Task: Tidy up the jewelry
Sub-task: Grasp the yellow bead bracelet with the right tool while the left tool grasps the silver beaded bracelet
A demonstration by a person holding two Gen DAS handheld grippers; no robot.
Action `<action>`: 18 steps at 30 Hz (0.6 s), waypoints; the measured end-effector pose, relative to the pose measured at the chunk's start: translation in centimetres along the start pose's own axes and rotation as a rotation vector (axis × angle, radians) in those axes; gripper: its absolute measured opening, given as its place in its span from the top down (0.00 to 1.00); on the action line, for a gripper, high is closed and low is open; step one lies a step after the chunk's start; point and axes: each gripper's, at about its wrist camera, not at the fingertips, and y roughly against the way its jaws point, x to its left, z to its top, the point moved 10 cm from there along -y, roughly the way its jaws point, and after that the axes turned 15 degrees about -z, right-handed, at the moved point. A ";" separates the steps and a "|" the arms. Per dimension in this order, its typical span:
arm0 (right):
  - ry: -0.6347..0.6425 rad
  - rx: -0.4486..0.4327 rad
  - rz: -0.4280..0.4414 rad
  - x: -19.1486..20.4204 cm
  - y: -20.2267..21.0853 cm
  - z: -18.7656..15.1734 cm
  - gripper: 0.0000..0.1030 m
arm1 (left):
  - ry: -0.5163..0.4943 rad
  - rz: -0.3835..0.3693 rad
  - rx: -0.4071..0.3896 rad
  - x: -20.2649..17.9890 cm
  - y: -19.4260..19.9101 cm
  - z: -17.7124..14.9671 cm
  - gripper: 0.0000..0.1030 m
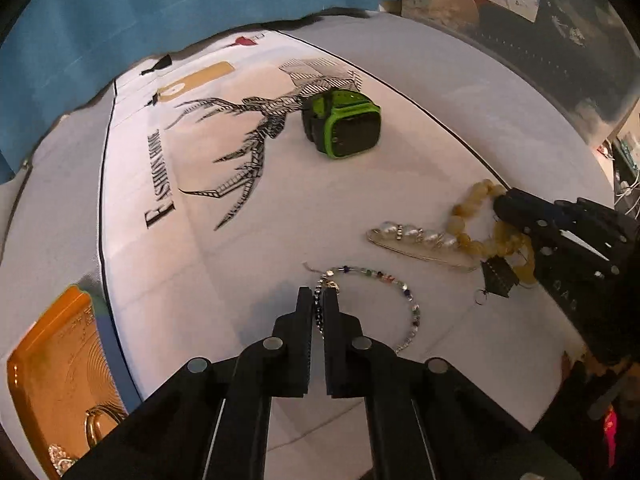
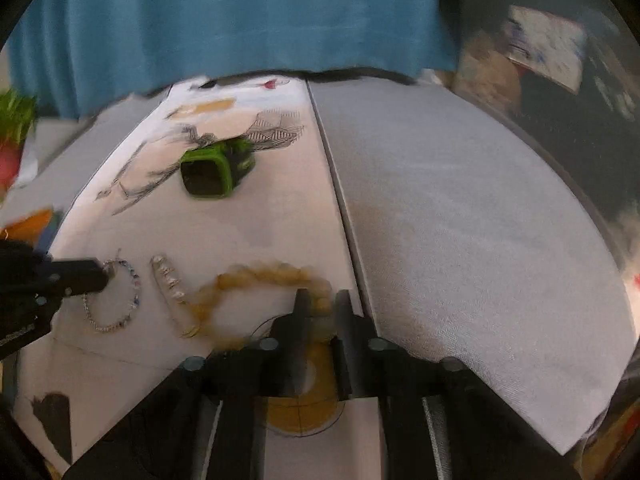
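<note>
A thin multicoloured beaded bracelet (image 1: 400,284) lies on a printed cloth mat (image 1: 200,264). My left gripper (image 1: 318,294) is shut on its left part, with the strand running between the fingers. A yellow bead bracelet (image 1: 468,208) lies to the right, and my right gripper (image 1: 500,206) is shut on it. In the right wrist view, beads of the yellow bracelet (image 2: 256,274) sit between the right gripper's (image 2: 322,300) fingers, blurred. The left gripper (image 2: 102,276) touches the thin bracelet (image 2: 132,296). A pearl hair clip (image 1: 416,236) lies between the two bracelets. A green and black watch (image 1: 344,122) stands farther back.
An orange tray (image 1: 52,360) at the near left holds a gold ring and a sparkly piece. A small black tag with a wire loop (image 1: 498,278) lies by the yellow beads. A blue curtain (image 1: 160,0) hangs behind the table. A clear storage bin (image 1: 520,20) stands at the back right.
</note>
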 end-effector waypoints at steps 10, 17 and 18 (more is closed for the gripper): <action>-0.071 -0.065 0.009 -3.4 6.0 2.3 0.88 | 0.033 0.009 -0.114 -0.8 7.3 0.3 0.97; -0.057 -0.111 0.007 -3.4 10.3 2.7 0.88 | 0.007 0.099 -0.171 -1.8 12.8 -1.0 0.97; -0.057 -0.116 0.010 -3.4 11.0 2.5 0.88 | 0.006 0.105 -0.178 -2.0 13.5 -1.3 0.97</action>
